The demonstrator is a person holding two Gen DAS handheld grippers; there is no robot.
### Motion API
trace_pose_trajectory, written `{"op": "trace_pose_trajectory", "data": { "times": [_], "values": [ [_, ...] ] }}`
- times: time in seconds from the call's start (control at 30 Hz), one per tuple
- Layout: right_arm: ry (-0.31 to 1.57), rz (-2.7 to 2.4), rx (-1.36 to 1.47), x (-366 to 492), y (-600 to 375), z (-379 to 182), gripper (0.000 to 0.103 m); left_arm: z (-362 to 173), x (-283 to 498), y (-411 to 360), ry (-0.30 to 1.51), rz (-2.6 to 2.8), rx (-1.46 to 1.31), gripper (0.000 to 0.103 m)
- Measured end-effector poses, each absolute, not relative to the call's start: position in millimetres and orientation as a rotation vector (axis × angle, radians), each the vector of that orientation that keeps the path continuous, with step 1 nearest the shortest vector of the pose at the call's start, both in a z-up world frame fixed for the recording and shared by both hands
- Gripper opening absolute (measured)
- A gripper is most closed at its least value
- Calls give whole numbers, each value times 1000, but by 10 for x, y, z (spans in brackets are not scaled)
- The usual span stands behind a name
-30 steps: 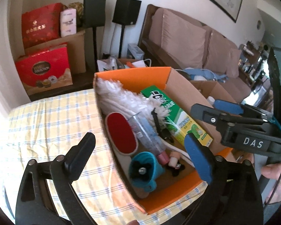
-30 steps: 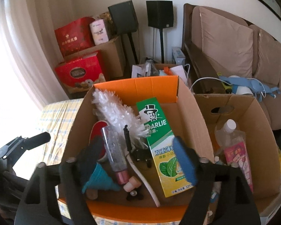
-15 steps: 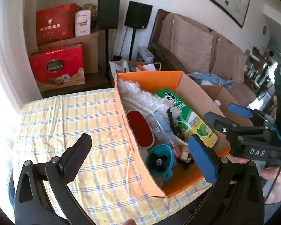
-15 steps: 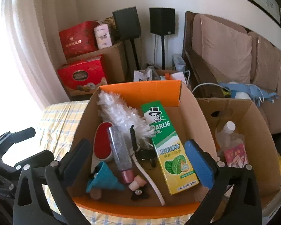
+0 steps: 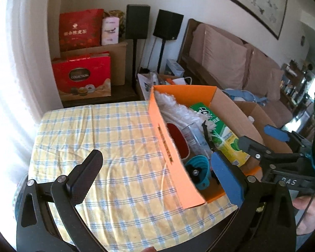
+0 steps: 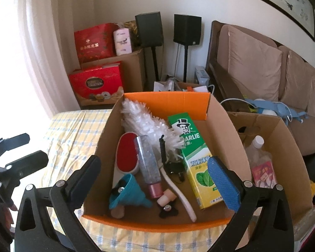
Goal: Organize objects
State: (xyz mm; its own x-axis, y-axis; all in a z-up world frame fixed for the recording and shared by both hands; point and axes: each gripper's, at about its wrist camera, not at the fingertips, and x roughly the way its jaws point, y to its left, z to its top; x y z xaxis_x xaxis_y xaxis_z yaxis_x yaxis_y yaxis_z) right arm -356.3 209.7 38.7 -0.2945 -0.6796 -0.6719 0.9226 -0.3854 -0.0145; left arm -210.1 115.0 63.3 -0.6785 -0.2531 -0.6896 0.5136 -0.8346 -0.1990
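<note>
An orange cardboard box (image 6: 176, 100) stands on the yellow checked tablecloth (image 5: 107, 142). Inside lie a green toothpaste carton (image 6: 196, 157), a white fluffy brush (image 6: 145, 124), a red oval brush (image 6: 127, 155), a clear tube with a pink cap (image 6: 150, 166), a teal funnel (image 6: 126, 193) and small bits. My right gripper (image 6: 155, 178) hangs open over the box's near end, nothing between its fingers. My left gripper (image 5: 157, 168) is open too, straddling the box's orange left wall (image 5: 168, 151) from above. The right gripper's blue pad (image 5: 275, 132) shows in the left wrist view.
A second brown box (image 6: 283, 138) with a bottle (image 6: 256, 149) stands right of the orange one. Red gift boxes (image 5: 84, 75), speakers on stands (image 5: 136, 23) and a sofa (image 6: 262, 67) lie behind. A hand (image 5: 308, 208) holds the right gripper.
Both grippers have pulled back from the box and their jaws stand wider. The left view has swung left, showing more tablecloth. The box's contents have not moved.
</note>
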Motion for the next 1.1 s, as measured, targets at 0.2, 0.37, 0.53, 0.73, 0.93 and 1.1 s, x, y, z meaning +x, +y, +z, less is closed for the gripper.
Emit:
{"op": "trace_pose_trajectory", "data": {
  "times": [0.2,0.37,0.53,0.73,0.93,1.1],
  "values": [
    [451,-1882,699,-3428,2259,431,103,634,-1872,1187,550,-2457,890,103],
    [448,-1889,674,-3276,2366,450,103,638,-1691,1249,562,-2446,857,103],
    [415,-1887,660,-3141,2530,471,103,663,-1536,1347,555,-2439,837,103],
    [385,-1895,626,-3003,2762,532,103,655,-1305,1457,546,-2414,817,103],
    [383,-1892,621,-2882,2947,518,103,594,-1082,1532,556,-2379,828,103],
    [373,-1902,621,-2780,3079,507,103,575,-930,1636,526,-2330,824,103]
  ]
}}
